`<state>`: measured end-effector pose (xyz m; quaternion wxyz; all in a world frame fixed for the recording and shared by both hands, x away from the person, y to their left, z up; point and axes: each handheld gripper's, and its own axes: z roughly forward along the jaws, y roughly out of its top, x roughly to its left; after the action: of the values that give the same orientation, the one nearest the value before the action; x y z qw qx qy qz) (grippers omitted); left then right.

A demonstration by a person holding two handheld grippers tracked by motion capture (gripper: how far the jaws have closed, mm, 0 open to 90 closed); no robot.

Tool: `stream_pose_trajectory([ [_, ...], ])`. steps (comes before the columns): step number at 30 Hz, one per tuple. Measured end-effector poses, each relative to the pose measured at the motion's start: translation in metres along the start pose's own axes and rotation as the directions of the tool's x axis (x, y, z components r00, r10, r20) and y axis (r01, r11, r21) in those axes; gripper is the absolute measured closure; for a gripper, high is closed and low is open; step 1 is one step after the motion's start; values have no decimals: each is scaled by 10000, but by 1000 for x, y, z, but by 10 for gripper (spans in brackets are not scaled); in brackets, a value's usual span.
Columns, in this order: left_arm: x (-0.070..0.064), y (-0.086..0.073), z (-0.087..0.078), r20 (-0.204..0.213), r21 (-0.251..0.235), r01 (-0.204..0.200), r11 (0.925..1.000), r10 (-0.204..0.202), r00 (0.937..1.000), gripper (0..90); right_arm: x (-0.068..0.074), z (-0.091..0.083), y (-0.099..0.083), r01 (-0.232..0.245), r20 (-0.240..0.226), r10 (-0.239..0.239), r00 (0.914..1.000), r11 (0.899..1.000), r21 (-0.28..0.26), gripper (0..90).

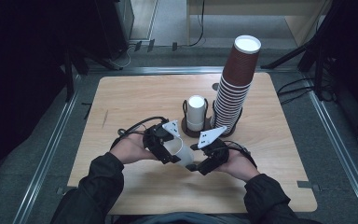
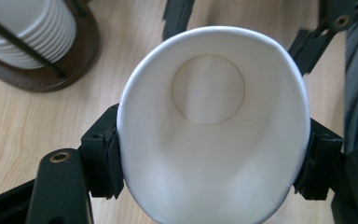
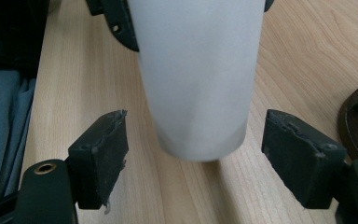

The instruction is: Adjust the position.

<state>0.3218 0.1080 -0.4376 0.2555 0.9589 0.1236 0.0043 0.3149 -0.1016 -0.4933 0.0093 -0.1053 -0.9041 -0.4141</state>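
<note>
High view shows the left gripper (image 1: 170, 151) clamped on a white cup (image 1: 181, 151) at the table's six o'clock, already squashed oval, while the right gripper (image 1: 196, 164), jaws wide around its base, could crumple it by closing hard.

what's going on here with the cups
A person works two claws over a wooden table. The left claw is clamped on a white cup, squeezing its rim oval. The right claw is open, its jaws either side of the cup's base without touching. Behind stand a rack of white cups and a tall brown stack.
</note>
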Motion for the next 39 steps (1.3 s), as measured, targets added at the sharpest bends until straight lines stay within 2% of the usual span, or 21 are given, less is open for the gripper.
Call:
stream_pose_trajectory([
  [9, -9, 9, 4, 264, -111, -235, 9997, 237, 9994, 259, 4, 7, 2, 85, -157, -83, 9998, 9999, 71, 241],
  [13, -11, 11, 5, 261, -94, -363, 9993, 365, 9990, 257, 6, 7, 3, 203, -335, -203, 9992, 9998, 1, 326],
  [21, -10, 10, 6, 394, 93, -228, 9997, 224, 9990, 244, 7, 8, 4, 407, -318, -404, 9987, 9992, 66, 341],
  [23, -11, 10, 6, 327, 71, -311, 9995, 308, 9990, 230, 8, 7, 4, 375, -347, -371, 9987, 9992, 112, 340],
  [26, -12, 10, 4, 140, -247, -329, 9992, 332, 9993, 180, 7, 5, 5, 378, -335, -378, 9987, 9993, 2, 336],
  [28, -10, 9, 0, 20, -536, -199, 9984, 201, 9998, 115, 6, 4, 4, 392, -266, -393, 9989, 9992, -39, 335],
  [30, -9, 7, -3, 7, -872, -16, 9962, 16, 10000, 93, 5, 3, 3, 361, -225, -363, 9991, 9993, -69, 334],
  [34, -4, -1, -10, 160, -1384, 326, 9898, -306, 9994, 88, 2, -2, 3, 235, -176, -238, 9996, 9995, -215, 334],
  [39, 0, -10, -16, 349, -1836, 551, 9815, -495, 9982, 88, 0, -5, 2, 150, -91, -154, 9998, 9990, -417, 332],
])
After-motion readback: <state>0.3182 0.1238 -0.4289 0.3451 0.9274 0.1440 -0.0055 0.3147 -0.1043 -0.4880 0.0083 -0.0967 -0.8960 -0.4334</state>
